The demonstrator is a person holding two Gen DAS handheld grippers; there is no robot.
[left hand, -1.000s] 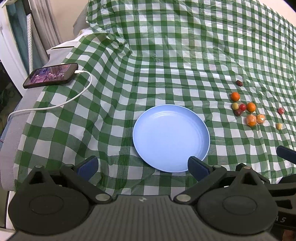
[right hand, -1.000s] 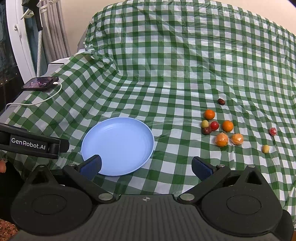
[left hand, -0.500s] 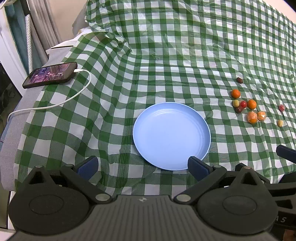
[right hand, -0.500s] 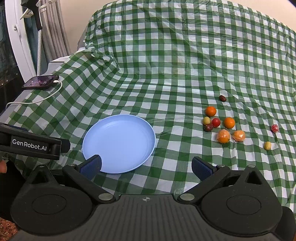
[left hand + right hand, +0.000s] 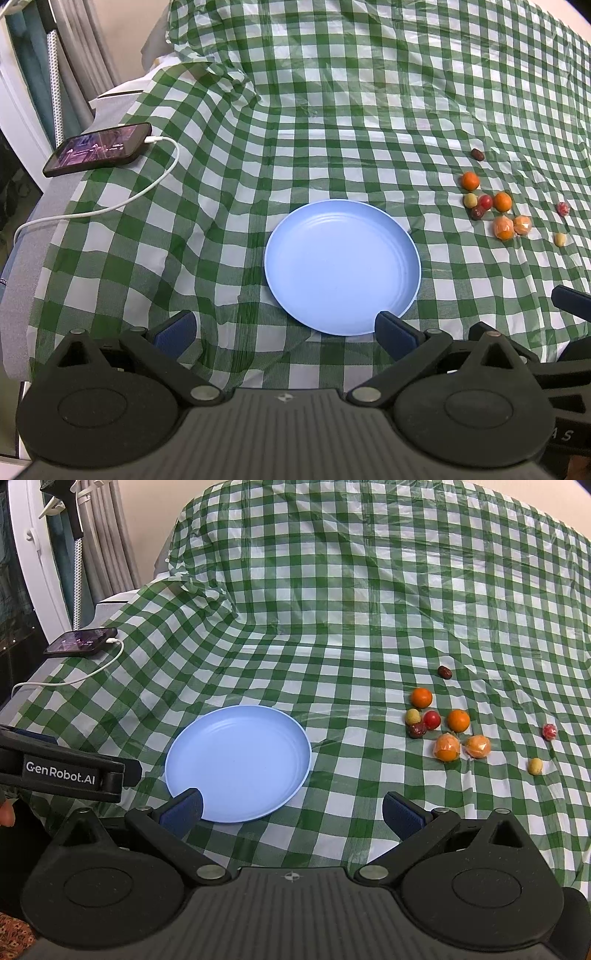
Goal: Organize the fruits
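An empty light blue plate (image 5: pixel 341 266) (image 5: pixel 238 762) lies on the green checked cloth. To its right sits a cluster of small fruits (image 5: pixel 491 206) (image 5: pixel 439 725): orange, red, yellow and dark ones, two of the orange ones in clear wrap. A dark fruit (image 5: pixel 444 672), a wrapped red one (image 5: pixel 549 732) and a yellow one (image 5: pixel 535 766) lie apart from the cluster. My left gripper (image 5: pixel 284 330) is open just short of the plate's near rim. My right gripper (image 5: pixel 291 810) is open, its left finger over the plate's near edge. Neither holds anything.
A black phone (image 5: pixel 98 153) (image 5: pixel 82 640) with a lit screen lies at the far left, with a white cable (image 5: pixel 122 201) trailing toward the front. The cloth rises in folds at the back. The left gripper's body (image 5: pixel 62 771) shows at the right wrist view's left edge.
Both grippers have drawn back and up a little, so the plate and fruits sit slightly higher in both views. Nothing on the cloth has moved.
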